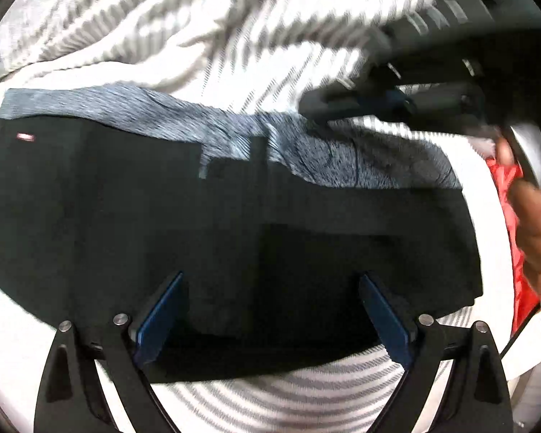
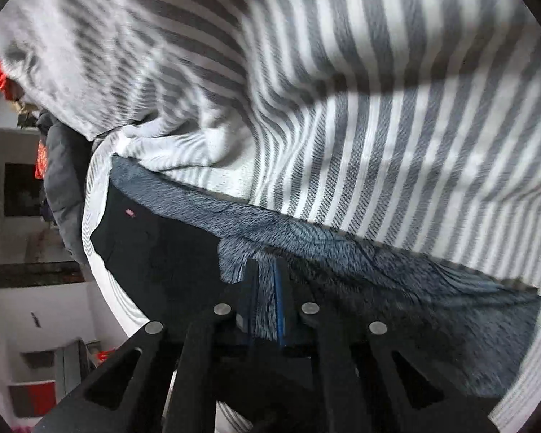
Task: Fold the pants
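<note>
Between the wide left tongs (image 1: 270,319), black pants (image 1: 126,216).

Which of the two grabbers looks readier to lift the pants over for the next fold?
The right gripper, I would say: its jaws are closed on the fuzzy grey-blue lining at the edge of the black pants. The left gripper hangs open above the cloth, gripping nothing yet.

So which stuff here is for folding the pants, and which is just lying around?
For the job:
- black pants with fuzzy blue lining
- left gripper, open
- right gripper, pinching the lining

Just lying about:
- striped sheet
- red cloth
- dark jacket
</note>
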`<state>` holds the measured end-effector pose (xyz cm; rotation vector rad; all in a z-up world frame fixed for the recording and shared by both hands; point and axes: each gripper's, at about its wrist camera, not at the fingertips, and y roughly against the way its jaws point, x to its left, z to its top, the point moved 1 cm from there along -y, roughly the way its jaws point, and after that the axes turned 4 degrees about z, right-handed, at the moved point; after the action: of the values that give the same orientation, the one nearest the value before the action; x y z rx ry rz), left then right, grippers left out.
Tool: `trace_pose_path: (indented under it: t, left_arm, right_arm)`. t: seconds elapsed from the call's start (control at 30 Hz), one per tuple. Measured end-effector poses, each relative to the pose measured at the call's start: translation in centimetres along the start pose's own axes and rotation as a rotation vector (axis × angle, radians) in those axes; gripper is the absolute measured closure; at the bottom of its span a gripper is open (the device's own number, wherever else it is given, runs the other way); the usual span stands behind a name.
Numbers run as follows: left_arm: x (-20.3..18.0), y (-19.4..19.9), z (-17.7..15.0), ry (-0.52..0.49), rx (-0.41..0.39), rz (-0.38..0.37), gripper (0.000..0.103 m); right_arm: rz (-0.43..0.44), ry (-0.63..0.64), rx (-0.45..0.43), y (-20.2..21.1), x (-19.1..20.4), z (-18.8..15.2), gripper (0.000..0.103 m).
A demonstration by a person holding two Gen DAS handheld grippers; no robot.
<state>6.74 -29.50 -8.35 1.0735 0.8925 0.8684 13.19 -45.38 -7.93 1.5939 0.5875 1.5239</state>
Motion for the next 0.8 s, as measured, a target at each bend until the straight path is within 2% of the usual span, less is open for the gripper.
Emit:
trace_pose_path:
  t: [0.13,0.23,0.3,0.4,0.43,0.47,0.5,0.53,0.57,0.6,0.63,0.67,0.73,0.8]
  left_arm:
    - [0.6,3.2,1.1,0.03,-0.082,0.029,0.007]
    - [-0.1,3.6,3.0,0.027,-0.123,0.023,0.007]
    - [-1.0,1.9,3.5,0.002,-0.088,0.033,0.007]
    - [-1.6,-2.0,2.8,-0.039,0.028,0.118,0.006]
    - [-1.2,-2.7,2.2,-0.022,0.055,0.096,0.006]
    - [-0.5,-2.3,1.9,0.026,0.039,0.063,0.007]
    - [0.1,-2.0,1.6,0.059,0.044,0.06,0.007]
    - [0.5,-1.7,1.5,0.069,0.052,0.063,0.007]
    - [0.7,-1.4,1.3,0.07,0.054,0.071,0.007]
    - [0.9,-0.9,1.2,0.062,0.052,0.086,0.007]
    - [1.0,-0.5,1.1,0.055,0.051,0.093,0.007]
    - [1.1,-0.1,1.1,0.053,0.052,0.099,0.007]
    - [1.4,1.1,0.9,0.066,0.051,0.101,0.007]
    - [1.9,1.9,0.2,0.087,0.054,0.109,0.007]
  right_arm:
    - [-0.068,-0.017,-0.061,2.6,-0.6,-1.7,0.094]
    - [-0.122,-0.033,-0.105,4.7,-1.7,-3.8,0.093]
    - [-0.15,-0.05,-0.105,4.7,-2.6,-5.1,0.093]
    - [-0.156,-0.14,-0.045,3.8,-5.0,-6.6,0.092]
    - [-0.133,-0.174,-0.033,3.5,-5.7,-7.2,0.093]
    - [-0.106,-0.193,-0.044,3.7,-6.1,-7.6,0.092]
    - [-0.101,-0.193,-0.054,4.0,-6.0,-7.9,0.091]
    - [-0.1,-0.184,-0.062,4.4,-5.8,-8.1,0.081]
    - [-0.093,-0.178,-0.07,4.6,-5.5,-8.3,0.064]
    - [-0.082,-0.17,-0.083,5.0,-5.0,-8.5,0.055]
    - [-0.091,-0.161,-0.092,5.1,-4.3,-8.7,0.037]
    - [-0.121,-0.145,-0.103,5.4,-3.6,-8.9,0.023]
    - [-0.193,-0.1,-0.124,5.8,-2.1,-9.3,0.02]
    - [-0.219,-0.069,-0.121,5.8,-1.1,-9.7,0.02]
